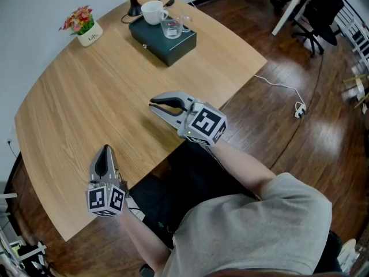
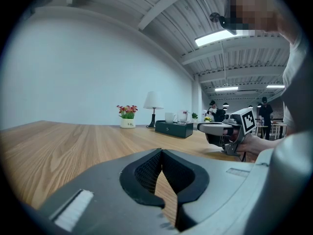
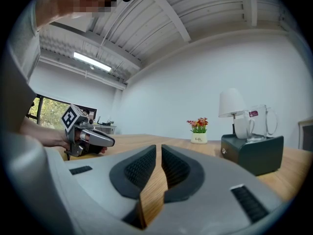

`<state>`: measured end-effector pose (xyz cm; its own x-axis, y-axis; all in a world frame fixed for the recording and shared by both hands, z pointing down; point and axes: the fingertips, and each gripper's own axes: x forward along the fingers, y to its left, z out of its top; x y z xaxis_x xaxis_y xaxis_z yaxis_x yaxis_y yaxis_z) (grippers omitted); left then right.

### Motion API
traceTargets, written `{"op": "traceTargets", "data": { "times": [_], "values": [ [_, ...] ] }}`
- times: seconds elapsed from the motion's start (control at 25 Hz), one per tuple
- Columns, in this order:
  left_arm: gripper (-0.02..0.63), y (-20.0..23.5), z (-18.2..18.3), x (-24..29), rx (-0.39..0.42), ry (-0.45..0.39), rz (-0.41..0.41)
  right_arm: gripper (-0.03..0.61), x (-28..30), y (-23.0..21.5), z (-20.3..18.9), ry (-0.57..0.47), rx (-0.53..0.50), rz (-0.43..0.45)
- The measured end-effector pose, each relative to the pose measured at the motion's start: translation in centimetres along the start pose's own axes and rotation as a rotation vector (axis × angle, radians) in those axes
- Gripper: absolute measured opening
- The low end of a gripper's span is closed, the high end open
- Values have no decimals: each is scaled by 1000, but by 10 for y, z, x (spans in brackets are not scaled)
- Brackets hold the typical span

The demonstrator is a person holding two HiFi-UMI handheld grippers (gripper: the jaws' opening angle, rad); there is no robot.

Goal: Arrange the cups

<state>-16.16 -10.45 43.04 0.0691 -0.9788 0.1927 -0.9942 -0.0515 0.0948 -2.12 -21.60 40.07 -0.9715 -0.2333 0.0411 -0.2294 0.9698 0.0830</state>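
Both our tongs are the same build: the left tongs (image 1: 105,150) and right tongs (image 1: 154,105) have smooth light-grey shells, with black mesh-textured pads (image 2: 146,173) curving along the inside of the jaws. Each one's got a cube (image 1: 206,124) at the back covered in black-and-white square markers, and the right one shows a tiny green light (image 1: 188,133). Clothes-wise, we're in a plain grey short-sleeved T-shirt (image 1: 253,229).

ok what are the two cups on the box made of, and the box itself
White mug: looks like glazed ceramic, being opaque white with a soft sheen. Clear cup: glass, or possibly clear plastic; it is see-through with a handle. Box: dark green with a matte finish, perhaps painted metal or wood, which can't be settled from here.
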Motion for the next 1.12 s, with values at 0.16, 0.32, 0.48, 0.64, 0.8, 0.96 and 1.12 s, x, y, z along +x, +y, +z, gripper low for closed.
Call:
{"op": "traceTargets", "data": {
  "times": [0.16,0.32,0.48,0.64,0.8,0.96,1.12],
  "values": [
    [11,1,0,0,-1,1,4,34,1,2,2,7,13,4],
    [11,0,-1,0,-3,3,3,34,0,1,-1,13,8,3],
    [11,0,-1,0,-4,7,4,34,0,2,0,12,11,9],
    [11,0,-1,0,-5,10,4,34,0,3,0,14,14,14],
    [11,0,0,0,-4,8,4,34,0,2,-3,18,9,11],
    [11,0,0,0,-3,3,5,34,0,1,-3,18,11,12],
    [11,1,0,1,0,0,5,34,1,2,-5,19,12,15]
  ]
}}
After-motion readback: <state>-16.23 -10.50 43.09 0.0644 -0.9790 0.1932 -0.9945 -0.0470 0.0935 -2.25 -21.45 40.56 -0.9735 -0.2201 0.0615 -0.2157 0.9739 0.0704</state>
